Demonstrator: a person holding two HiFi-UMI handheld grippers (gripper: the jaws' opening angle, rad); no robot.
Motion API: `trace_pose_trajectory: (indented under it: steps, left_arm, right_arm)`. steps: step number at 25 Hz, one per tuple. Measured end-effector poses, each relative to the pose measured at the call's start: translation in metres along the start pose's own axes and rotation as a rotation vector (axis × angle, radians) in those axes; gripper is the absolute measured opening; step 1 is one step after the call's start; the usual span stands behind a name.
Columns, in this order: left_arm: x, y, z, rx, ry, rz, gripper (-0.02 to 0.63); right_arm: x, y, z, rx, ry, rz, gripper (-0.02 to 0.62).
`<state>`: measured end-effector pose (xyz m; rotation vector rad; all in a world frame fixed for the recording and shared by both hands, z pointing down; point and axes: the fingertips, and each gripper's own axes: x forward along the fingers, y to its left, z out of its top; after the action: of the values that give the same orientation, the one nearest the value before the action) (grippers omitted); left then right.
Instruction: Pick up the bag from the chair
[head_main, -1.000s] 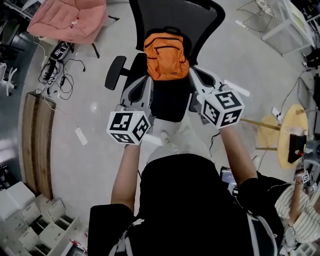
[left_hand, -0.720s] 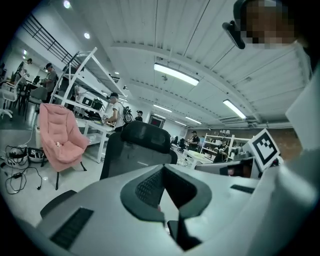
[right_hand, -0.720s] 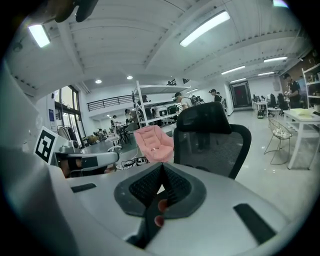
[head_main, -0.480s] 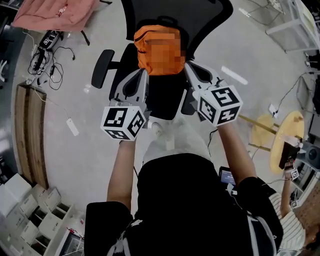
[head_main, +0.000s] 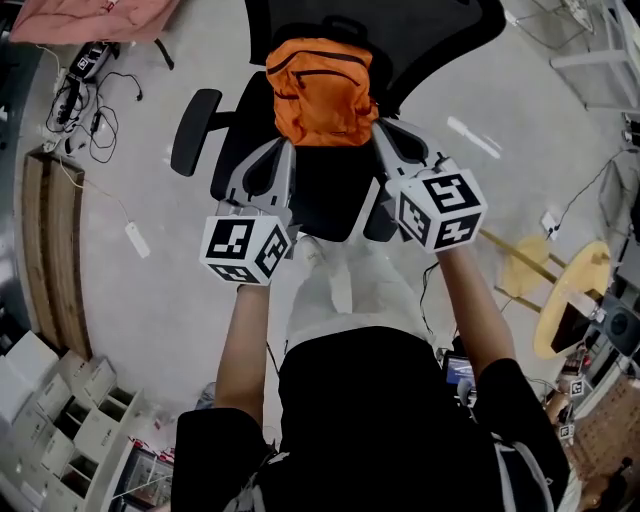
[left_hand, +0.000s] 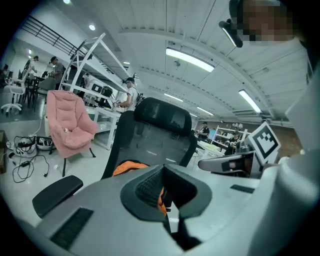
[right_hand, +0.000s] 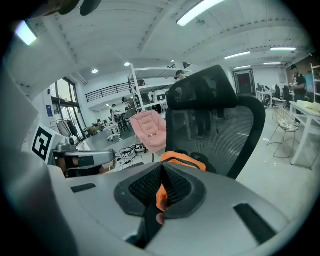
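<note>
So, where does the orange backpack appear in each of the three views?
Head view: orange backpack near the top, centre.
Left gripper view: orange backpack low, left of centre, partly behind the jaws.
Right gripper view: orange backpack low centre, just above the jaws.
Shared landmark: the black mesh chair back behind it.

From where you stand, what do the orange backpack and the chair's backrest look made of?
The orange backpack is probably thin nylon-like fabric, matte; it creases and slumps softly. The chair's backrest is likely black mesh in a hard frame; the room shows through its weave.
</note>
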<state>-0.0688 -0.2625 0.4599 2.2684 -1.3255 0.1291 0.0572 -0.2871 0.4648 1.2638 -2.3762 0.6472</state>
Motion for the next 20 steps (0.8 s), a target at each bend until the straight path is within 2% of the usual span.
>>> trace_pose_trajectory:
  steps: [20]
  left_arm:
    - [0.072,0.075,-0.073,-0.041,0.091,0.046,0.006]
  right_arm:
    - [0.104,-0.045,-0.062,0.024,0.116,0.006,0.005]
